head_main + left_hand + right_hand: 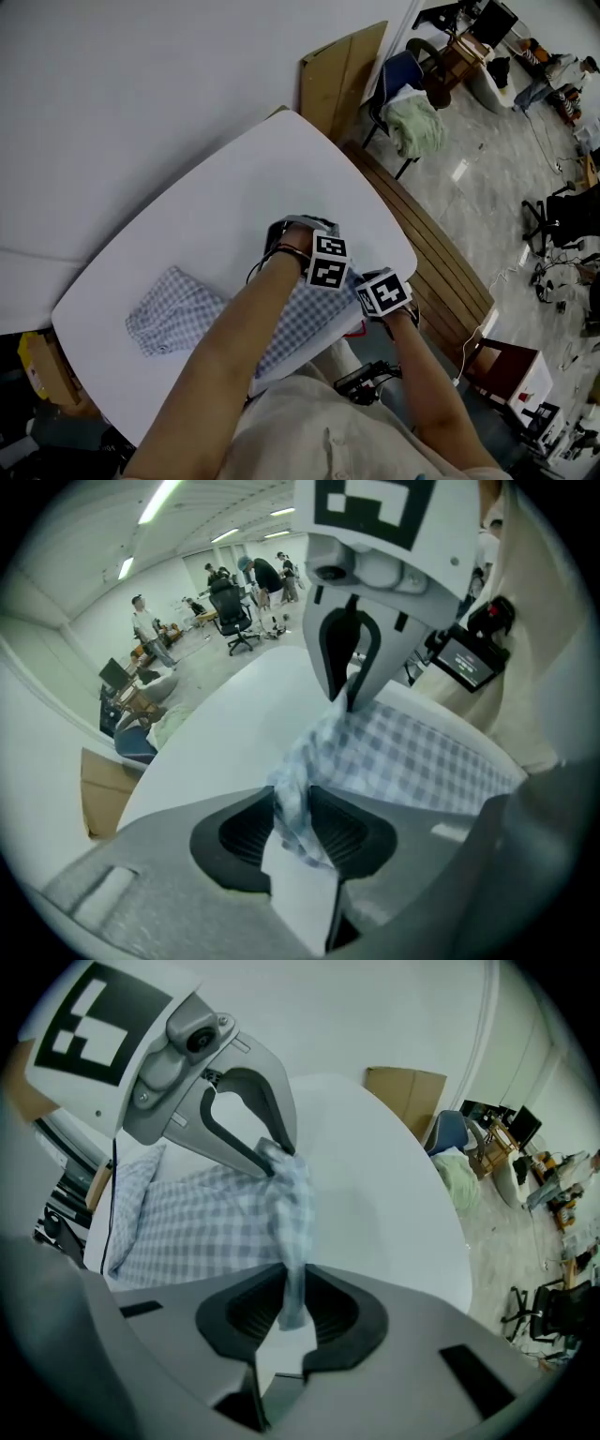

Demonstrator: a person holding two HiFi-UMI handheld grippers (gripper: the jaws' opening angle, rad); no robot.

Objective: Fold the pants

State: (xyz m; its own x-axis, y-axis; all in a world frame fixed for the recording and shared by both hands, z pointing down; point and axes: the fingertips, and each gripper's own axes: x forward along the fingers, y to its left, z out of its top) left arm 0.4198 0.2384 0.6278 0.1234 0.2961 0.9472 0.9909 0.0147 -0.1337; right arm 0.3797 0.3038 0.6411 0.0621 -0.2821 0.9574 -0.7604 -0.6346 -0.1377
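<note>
Pants (176, 315): soft checked cloth; table (234, 192): smooth matt white.

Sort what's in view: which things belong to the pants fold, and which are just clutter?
In the job: checked pants; left gripper and right gripper, both clamped on the fabric; white table.

Lying about: cardboard sheet; blue chair with green cloth; wooden slats; black office chair.

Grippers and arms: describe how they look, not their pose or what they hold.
The left gripper and right gripper each have a pale grey body, black ribbed pads and a white cube with black square markers. A thin black cable hangs by the left one. Forearms are bare; the top is light beige.
</note>
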